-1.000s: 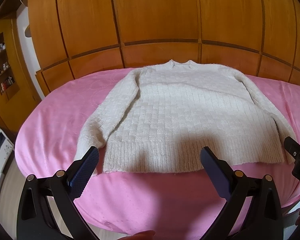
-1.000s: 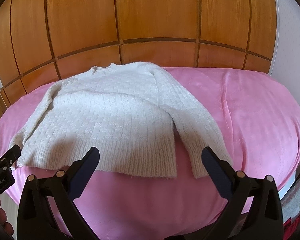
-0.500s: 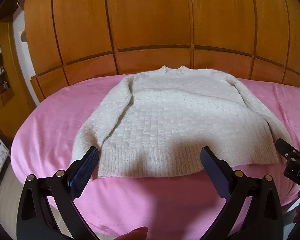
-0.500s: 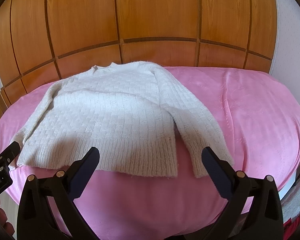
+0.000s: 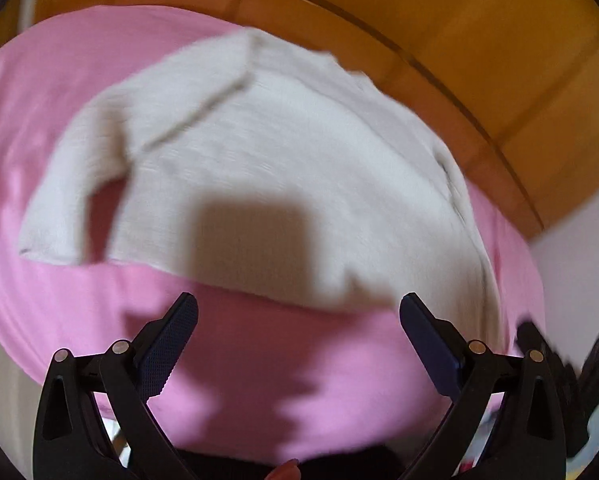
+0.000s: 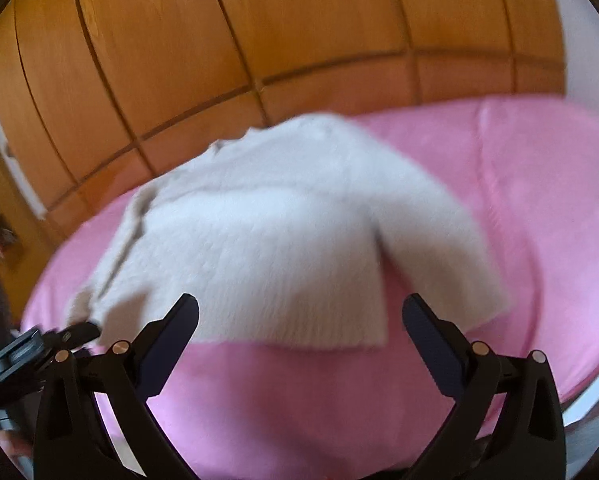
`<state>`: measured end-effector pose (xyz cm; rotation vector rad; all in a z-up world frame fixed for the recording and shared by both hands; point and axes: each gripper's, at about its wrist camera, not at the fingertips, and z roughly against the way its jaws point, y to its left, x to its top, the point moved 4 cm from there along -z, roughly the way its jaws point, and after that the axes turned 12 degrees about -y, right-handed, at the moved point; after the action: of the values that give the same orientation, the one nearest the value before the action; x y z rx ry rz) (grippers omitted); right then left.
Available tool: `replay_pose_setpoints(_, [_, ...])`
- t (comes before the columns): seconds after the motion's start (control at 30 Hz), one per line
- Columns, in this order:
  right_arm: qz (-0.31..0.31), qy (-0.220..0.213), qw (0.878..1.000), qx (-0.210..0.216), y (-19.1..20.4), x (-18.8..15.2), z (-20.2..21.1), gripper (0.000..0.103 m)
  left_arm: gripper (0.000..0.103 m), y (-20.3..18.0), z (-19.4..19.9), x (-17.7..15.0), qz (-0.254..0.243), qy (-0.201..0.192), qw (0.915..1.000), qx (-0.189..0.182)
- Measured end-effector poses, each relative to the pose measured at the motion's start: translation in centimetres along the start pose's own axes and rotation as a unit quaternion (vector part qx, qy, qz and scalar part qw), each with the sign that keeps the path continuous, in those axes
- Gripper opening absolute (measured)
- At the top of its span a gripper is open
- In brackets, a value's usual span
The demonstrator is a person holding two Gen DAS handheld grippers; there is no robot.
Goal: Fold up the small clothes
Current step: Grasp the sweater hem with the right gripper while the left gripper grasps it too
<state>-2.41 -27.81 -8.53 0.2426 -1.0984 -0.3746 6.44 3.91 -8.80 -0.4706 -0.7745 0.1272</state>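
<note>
A cream knitted sweater (image 5: 283, 168) lies spread flat on a pink bed cover (image 5: 279, 368), its collar toward the far edge of the bed next to the wooden panelled wall (image 6: 259, 40) and its ribbed hem toward the near edge. Both pictures are blurred, so the knit pattern cannot be made out. The left tongs (image 5: 298, 334) are spread wide with nothing between them, hovering above the bare pink cover just short of the hem, toward the sweater's right half; a dark square shadow falls on the knit ahead of them. The left sleeve (image 5: 75, 184) runs down along the body and ends near the hem line. The right tongs (image 6: 300, 336) are likewise wide apart and empty, over the near edge of the bed, with the hem showing between the two pads. The right sleeve (image 6: 451, 252) lies angled out from the body toward the near right part of the bed. The other tool shows dark at the lower left of the right wrist view.
</note>
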Motion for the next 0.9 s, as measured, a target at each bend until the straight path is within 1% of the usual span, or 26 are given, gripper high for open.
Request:
replay_pose_setpoints(0.03, [-0.009,0.003,1.000,0.002,-0.3,-0.3,-0.2,0.101,0.100,0.2,-0.1,0.1,-0.007,-0.006,0.9999,0.007])
replay_pose_setpoints(0.07, [-0.022,0.014,1.000,0.006,-0.8,-0.8,-0.6,0.101,0.100,0.3,-0.3,0.2,-0.024,-0.012,0.9995,0.018])
replay_pose_setpoints(0.13, [-0.041,0.029,0.999,0.014,-1.5,-1.3,-1.2,0.100,0.100,-0.1,-0.3,0.3,-0.073,-0.029,0.9962,0.038])
replay_pose_setpoints(0.2, [-0.056,0.040,0.997,0.016,-2.2,-1.7,-1.8,0.092,0.100,-0.2,-0.3,0.6,-0.104,-0.040,0.9924,0.053])
replay_pose_setpoints(0.23, [-0.064,0.048,0.997,0.013,-2.6,-1.8,-2.3,0.090,0.100,-0.1,-0.6,0.7,-0.111,-0.039,0.9915,0.054])
replay_pose_setpoints(0.3, [-0.070,0.055,0.996,0.001,-3.3,-2.1,-2.8,0.085,0.100,0.6,-1.1,0.8,-0.107,-0.022,0.9927,0.050])
replay_pose_setpoints(0.33, [-0.073,0.058,0.996,-0.004,-3.7,-2.3,-2.9,0.083,0.100,1.2,-1.3,0.8,-0.099,-0.016,0.9937,0.049])
replay_pose_setpoints(0.37, [-0.076,0.060,0.995,-0.007,-4.1,-2.4,-3.0,0.078,0.100,1.8,-1.8,1.2,-0.089,-0.013,0.9947,0.048])
replay_pose_setpoints(0.4, [-0.077,0.062,0.995,-0.010,-4.5,-2.7,-3.2,0.075,0.100,2.5,-2.0,1.4,-0.076,-0.013,0.9958,0.050])
replay_pose_setpoints(0.47, [-0.076,0.059,0.995,-0.011,-5.0,-2.7,-3.8,0.071,0.100,3.5,-2.3,2.0,-0.055,-0.019,0.9969,0.053])
replay_pose_setpoints(0.53, [-0.067,0.053,0.996,-0.006,-5.0,-2.5,-4.1,0.066,0.100,4.1,-2.5,2.6,-0.036,-0.034,0.9978,0.045])
replay_pose_setpoints(0.6, [-0.062,0.048,0.997,0.007,-4.6,-2.3,-4.7,0.058,0.100,4.4,-2.8,3.0,-0.022,-0.047,0.9981,0.032])
replay_pose_setpoints(0.63, [-0.064,0.047,0.997,0.015,-4.3,-2.3,-5.2,0.057,0.100,4.6,-3.0,3.1,-0.019,-0.055,0.9980,0.025])
replay_pose_setpoints(0.7, [-0.072,0.048,0.996,0.026,-4.2,-2.2,-5.6,0.055,0.100,4.8,-3.6,3.3,-0.026,-0.069,0.9972,0.016])
replay_pose_setpoints(0.8, [-0.089,0.048,0.994,0.039,-4.0,-2.0,-6.3,0.055,0.100,4.6,-4.2,3.3,-0.048,-0.077,0.9959,0.008])
replay_pose_setpoints(0.9, [-0.096,0.052,0.993,0.041,-4.0,-2.0,-6.9,0.055,0.100,4.4,-4.8,3.3,-0.086,-0.071,0.9936,0.021])
